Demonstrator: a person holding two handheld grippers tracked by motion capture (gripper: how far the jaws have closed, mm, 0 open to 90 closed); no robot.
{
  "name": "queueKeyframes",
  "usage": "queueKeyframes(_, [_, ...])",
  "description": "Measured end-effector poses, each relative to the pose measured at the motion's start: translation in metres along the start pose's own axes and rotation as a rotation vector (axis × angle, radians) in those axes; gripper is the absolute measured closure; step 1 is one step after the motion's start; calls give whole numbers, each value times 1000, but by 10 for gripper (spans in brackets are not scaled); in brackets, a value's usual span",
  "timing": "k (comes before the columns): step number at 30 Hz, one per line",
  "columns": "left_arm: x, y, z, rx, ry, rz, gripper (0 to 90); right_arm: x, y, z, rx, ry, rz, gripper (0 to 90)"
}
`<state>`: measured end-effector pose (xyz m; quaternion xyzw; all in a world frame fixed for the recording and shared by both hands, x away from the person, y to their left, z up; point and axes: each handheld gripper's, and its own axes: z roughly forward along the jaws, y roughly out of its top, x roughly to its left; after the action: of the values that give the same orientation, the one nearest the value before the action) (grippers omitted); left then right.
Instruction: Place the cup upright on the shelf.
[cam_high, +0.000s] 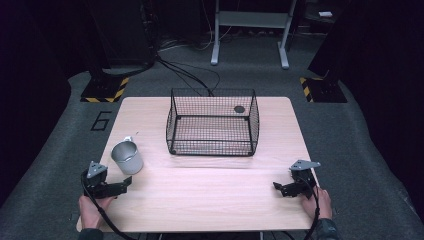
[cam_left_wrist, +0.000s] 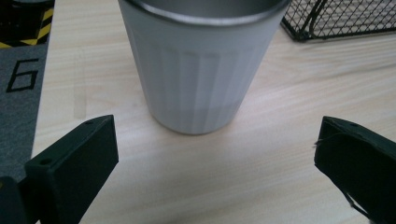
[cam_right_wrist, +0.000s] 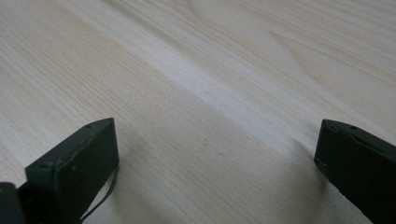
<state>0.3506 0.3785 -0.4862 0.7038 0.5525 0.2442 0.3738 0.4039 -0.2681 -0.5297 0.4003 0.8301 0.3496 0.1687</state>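
A grey metal cup (cam_high: 127, 157) stands upright near the left edge of the wooden table (cam_high: 210, 200). My left gripper (cam_high: 125, 185) lies just in front of it, open, jaws aimed at the cup. In the left gripper view the ribbed cup (cam_left_wrist: 201, 70) stands close ahead, beyond the jaw tips and apart from them; the left gripper (cam_left_wrist: 215, 154) holds nothing. My right gripper (cam_high: 280, 189) rests open near the table's right front edge. In the right gripper view the right gripper (cam_right_wrist: 215, 154) has bare wood between its jaws.
A black wire basket (cam_high: 212, 122) stands at the middle back of the table, its corner (cam_left_wrist: 327, 21) seen past the cup. A small dark disc (cam_high: 239, 109) shows at the basket's far right. Cables and stand legs (cam_high: 250, 35) lie on the floor beyond.
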Motion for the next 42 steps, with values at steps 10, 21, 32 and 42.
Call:
queueKeyframes(10, [3, 27, -3, -64, 9, -13, 0, 0, 0, 0, 8, 2, -5, 0])
queueKeyframes(21, [2, 51, 12, -62, 18, -5, 0, 0, 0, 0, 8, 2, -5, 0])
queueKeyframes(32, [-3, 63, 29, -51, 52, 0, 0, 0, 0, 0, 9, 2, -5, 0])
queueKeyframes(42, [-5, 71, 42, -24, 94, 20, 5, 0, 0, 0, 8, 2, -5, 0])
